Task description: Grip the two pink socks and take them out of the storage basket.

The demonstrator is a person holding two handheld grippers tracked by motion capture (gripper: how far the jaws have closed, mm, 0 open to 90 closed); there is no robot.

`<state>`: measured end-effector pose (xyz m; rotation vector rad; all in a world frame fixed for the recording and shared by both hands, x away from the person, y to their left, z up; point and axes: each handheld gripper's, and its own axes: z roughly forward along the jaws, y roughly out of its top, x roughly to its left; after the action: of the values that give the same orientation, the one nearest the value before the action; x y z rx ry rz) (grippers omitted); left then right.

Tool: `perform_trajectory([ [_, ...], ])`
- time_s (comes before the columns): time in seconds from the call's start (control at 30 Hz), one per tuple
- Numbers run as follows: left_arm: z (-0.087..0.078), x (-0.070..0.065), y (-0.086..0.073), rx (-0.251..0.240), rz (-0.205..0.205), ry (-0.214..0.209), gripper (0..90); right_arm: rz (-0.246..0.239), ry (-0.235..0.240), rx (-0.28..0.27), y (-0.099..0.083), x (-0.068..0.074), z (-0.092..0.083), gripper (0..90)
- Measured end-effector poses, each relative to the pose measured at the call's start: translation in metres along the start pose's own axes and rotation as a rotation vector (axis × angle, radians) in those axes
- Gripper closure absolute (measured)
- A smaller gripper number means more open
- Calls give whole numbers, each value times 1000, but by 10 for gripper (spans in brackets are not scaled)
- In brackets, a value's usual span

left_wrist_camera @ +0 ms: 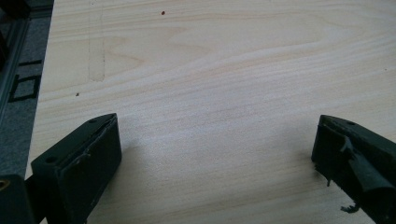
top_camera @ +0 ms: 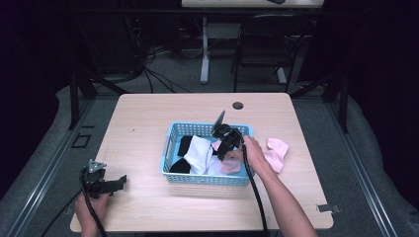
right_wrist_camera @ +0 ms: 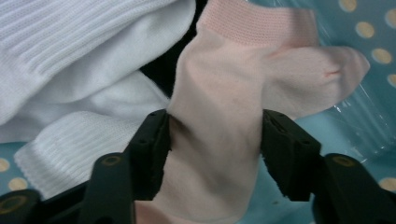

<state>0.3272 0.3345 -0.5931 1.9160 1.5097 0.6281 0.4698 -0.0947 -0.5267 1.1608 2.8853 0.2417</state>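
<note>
A light blue basket [top_camera: 205, 178] stands mid-table with white socks [top_camera: 200, 150], a black sock [top_camera: 185, 144] and a pink sock [top_camera: 230, 165] inside. My right gripper [top_camera: 223, 152] reaches down into the basket. In the right gripper view, both pads of the right gripper [right_wrist_camera: 215, 135] press on the sides of the pink sock [right_wrist_camera: 219, 93], which bunches between them. White ribbed socks [right_wrist_camera: 70, 56] lie just beside it. My left gripper [top_camera: 121, 181] rests at the table's front left. In its own view the left gripper [left_wrist_camera: 215, 144] stands open over bare wood.
A second pink sock [top_camera: 275, 153] lies on the table [top_camera: 148, 118] just right of the basket. A cable hole [top_camera: 238, 105] sits near the far edge. Beyond the table stand a black chair [top_camera: 267, 44] and another desk's leg [top_camera: 204, 49].
</note>
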Motion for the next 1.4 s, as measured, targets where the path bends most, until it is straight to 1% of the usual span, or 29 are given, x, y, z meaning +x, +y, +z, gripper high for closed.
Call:
perform_trajectory([
  [0.03,0,0,0,0,0,0,15,-3,-3,9,0,0,-1,478],
  [0.07,0,0,0,0,0,0,15,10,-3,-3,-1,0,0,504],
  [0.1,0,0,0,0,0,0,15,-5,-11,8,-1,-2,-1,531],
  [0.13,0,0,0,0,0,0,15,14,0,-2,-3,-1,-1,557],
  [0.17,0,0,0,0,0,0,15,2,-4,8,-3,-3,-2,581],
  [0.23,0,0,0,0,0,0,15,1,-8,14,-4,-4,-3,621],
  [0.27,0,0,0,0,-1,0,15,11,-3,10,-5,-4,-3,637],
  [0.37,0,0,0,0,0,0,15,10,-4,6,-7,-6,-5,676],
  [0.4,0,0,0,0,0,0,15,4,-9,15,-8,-7,-6,686],
  [0.43,0,0,0,0,0,0,15,14,-3,0,-9,-7,-6,698],
  [0.47,0,0,0,0,0,0,15,6,-8,15,-9,-7,-8,707],
  [0.57,0,0,0,0,0,0,15,8,-8,12,-11,-8,-9,747],
  [0.6,0,0,0,0,0,0,15,2,-13,20,-11,-8,-11,754],
  [0.63,0,0,0,0,0,0,14,12,-7,9,-12,-8,-12,763],
  [0.73,0,0,0,0,0,0,15,13,-12,6,-13,-8,-16,780],
  [0.77,0,0,0,0,0,0,15,11,-14,-6,-14,-9,-17,785],
  [0.8,0,0,0,0,0,0,14,8,-16,14,-13,-9,-20,785],
  [0.87,0,0,0,0,0,0,15,11,-15,-5,-14,-9,-22,786],
  [0.9,0,0,0,0,0,0,15,4,-18,2,-14,-9,-25,787],
  [0.93,0,0,0,0,0,0,15,4,-20,-13,-15,-9,-26,790],
  [0.97,0,0,0,0,0,0,15,6,-22,-1,-15,-9,-29,790],
  [1.0,0,0,0,0,-1,0,15,7,-19,-15,-16,-9,-30,792],
  [1.1,0,0,0,0,0,0,15,-1,-28,-7,-16,-9,-37,792],
  [1.17,0,0,0,0,0,0,15,8,-26,-20,-17,-8,-40,794],
  [1.2,0,0,0,0,0,0,15,-5,-31,-33,-17,-8,-41,795],
  [1.23,0,0,0,0,0,0,15,-3,-33,-20,-17,-7,-45,795],
  [1.27,0,0,0,0,0,0,15,-6,-29,-34,-17,-7,-45,795],
  [1.33,0,0,0,0,0,0,15,-12,-29,-16,-17,-6,-50,795],
  [1.4,0,0,0,0,0,0,15,-13,-29,-42,-17,-5,-55,797],
])
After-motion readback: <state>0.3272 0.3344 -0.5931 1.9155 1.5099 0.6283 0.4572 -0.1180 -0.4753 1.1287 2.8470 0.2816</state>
